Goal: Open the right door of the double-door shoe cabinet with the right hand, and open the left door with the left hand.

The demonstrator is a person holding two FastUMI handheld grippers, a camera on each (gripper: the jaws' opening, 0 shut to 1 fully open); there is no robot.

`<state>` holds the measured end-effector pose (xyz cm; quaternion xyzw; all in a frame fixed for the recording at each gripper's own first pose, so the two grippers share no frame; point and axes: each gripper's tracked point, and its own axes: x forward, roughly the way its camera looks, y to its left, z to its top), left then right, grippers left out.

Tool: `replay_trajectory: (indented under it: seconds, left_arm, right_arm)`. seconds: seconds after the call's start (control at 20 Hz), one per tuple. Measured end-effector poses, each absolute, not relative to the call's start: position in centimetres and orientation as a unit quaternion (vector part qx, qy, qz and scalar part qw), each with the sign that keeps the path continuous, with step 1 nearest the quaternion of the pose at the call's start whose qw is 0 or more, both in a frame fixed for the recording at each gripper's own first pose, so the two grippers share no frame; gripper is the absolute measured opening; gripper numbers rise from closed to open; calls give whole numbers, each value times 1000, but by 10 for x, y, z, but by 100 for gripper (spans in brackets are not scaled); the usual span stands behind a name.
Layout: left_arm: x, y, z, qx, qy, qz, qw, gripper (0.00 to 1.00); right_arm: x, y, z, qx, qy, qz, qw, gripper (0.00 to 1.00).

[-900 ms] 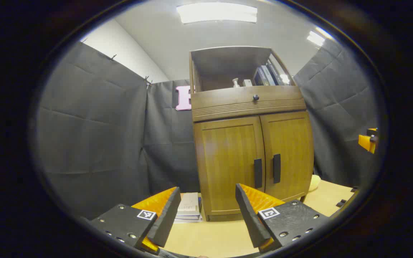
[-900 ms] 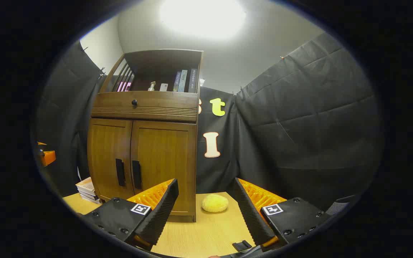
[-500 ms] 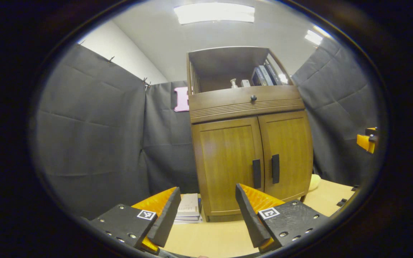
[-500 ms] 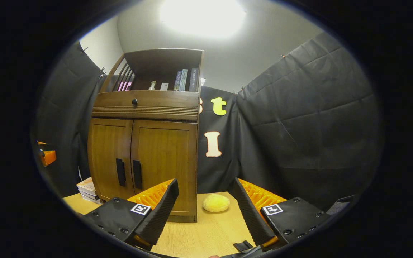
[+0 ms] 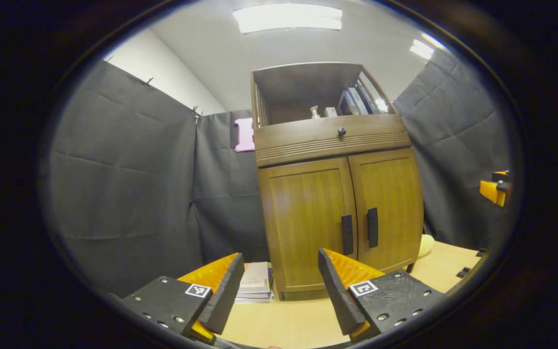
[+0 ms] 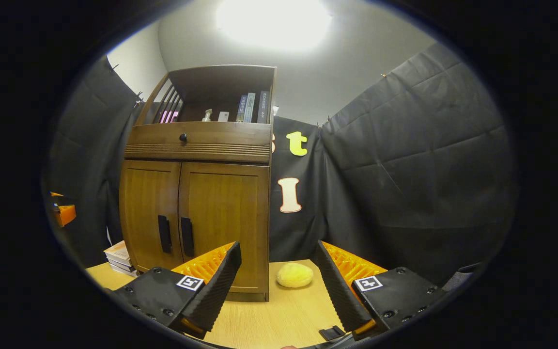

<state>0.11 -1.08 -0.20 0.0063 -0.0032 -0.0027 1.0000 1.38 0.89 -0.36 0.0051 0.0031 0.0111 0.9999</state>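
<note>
Both grippers wait spread and empty in front of the shut cabinet, so this looks like the approach, with nothing gripped yet.

From the left gripper view, the left gripper (image 5: 279,291) has its fingers well apart, holding nothing, and the cabinet (image 5: 337,194) stands beyond it on the table (image 5: 284,325), both doors closed. The left door (image 5: 308,223) and right door (image 5: 388,208) meet at the middle, each with a dark handle just beside the seam: left handle (image 5: 347,234), right handle (image 5: 372,227). In the right gripper view, the right gripper (image 6: 279,286) is equally spread and empty, off to the cabinet's right side, with the right handle (image 6: 187,237) ahead and to its left. I'd judge the next move is for the right gripper to swing toward that handle, straddle it, close, then pull outward. A yellow sponge (image 6: 294,275) lies by the cabinet's right foot, books (image 5: 255,286) by its left.
</note>
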Motion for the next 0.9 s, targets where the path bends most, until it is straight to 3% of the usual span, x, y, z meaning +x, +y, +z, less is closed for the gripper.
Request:
replay_trajectory:
  seconds: [0.9]
  left_arm:
    - [-21,25,-3,3,0,58,998,89]
  right_arm:
    - [101,108,-2,44,-5,101,994,97]
